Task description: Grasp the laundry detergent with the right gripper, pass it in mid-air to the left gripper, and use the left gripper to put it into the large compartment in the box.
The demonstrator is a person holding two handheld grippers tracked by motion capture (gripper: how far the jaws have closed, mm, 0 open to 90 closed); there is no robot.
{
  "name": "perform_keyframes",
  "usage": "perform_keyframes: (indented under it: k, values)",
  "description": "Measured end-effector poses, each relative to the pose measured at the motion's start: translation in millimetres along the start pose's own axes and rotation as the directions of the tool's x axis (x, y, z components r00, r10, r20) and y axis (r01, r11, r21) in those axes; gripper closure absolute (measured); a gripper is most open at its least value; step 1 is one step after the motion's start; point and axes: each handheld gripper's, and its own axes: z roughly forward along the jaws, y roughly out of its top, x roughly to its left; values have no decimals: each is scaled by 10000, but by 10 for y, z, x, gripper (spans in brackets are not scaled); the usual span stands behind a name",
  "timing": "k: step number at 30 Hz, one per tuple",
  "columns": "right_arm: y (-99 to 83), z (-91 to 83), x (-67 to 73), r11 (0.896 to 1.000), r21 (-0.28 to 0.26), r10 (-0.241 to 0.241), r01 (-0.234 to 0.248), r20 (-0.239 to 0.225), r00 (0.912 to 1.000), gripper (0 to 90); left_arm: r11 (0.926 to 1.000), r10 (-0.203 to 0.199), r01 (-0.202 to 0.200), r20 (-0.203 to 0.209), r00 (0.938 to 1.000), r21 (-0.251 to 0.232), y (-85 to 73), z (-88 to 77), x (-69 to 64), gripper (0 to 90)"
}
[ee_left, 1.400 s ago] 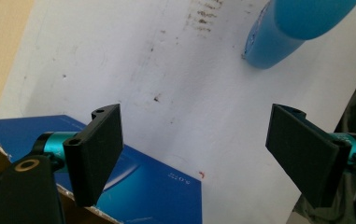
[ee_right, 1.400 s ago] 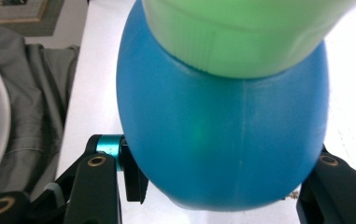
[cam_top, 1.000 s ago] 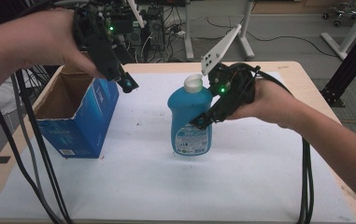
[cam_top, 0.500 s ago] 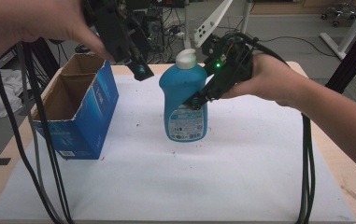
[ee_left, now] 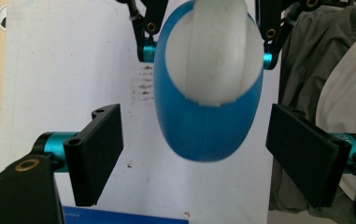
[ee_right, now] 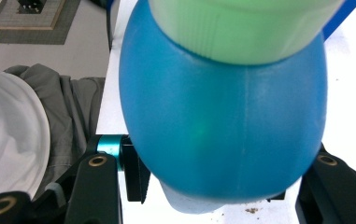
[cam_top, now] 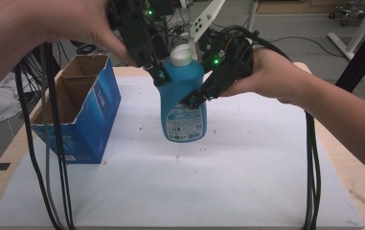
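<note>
A blue bottle [cam_top: 182,103] with a white cap [cam_top: 180,55] hangs upright just above the white mat [cam_top: 218,182]. My right gripper [cam_top: 189,98] is shut on its body from the right side. In the right gripper view the bottle [ee_right: 222,121] sits squeezed between the two black jaws of that gripper [ee_right: 224,179]. My left gripper [cam_top: 158,76] comes down from the upper left beside the bottle's shoulder. In the left gripper view its gripper [ee_left: 199,156] stands open, with the bottle [ee_left: 208,126] and cap [ee_left: 213,51] seen from above between the pads [ee_left: 96,154], untouched.
An open-topped blue cardboard box [cam_top: 82,110] stands on the mat's left side. Black cables [cam_top: 51,143] hang from both hands down across the mat at left and right. Table legs and clutter lie beyond the far edge.
The right gripper has lifted the bottle off the mat. The left gripper has moved right, from over the box to the bottle's top.
</note>
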Motion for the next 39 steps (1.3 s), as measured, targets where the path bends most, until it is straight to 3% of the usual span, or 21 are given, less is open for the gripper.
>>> perform_keyframes:
  k: [17,22,39]
  values:
    - [83,-48,59,9996,-114,-245,246,98,9997,465,9997,-190,195,345,9992,-147,82,95,-12,196]
    - [77,-64,55,9996,-150,-224,225,86,9997,465,9990,-296,311,486,9984,-314,84,85,-13,248]
    - [79,-66,49,9995,-253,-170,174,162,9997,465,9993,-370,371,436,9984,-19,88,110,-24,303]
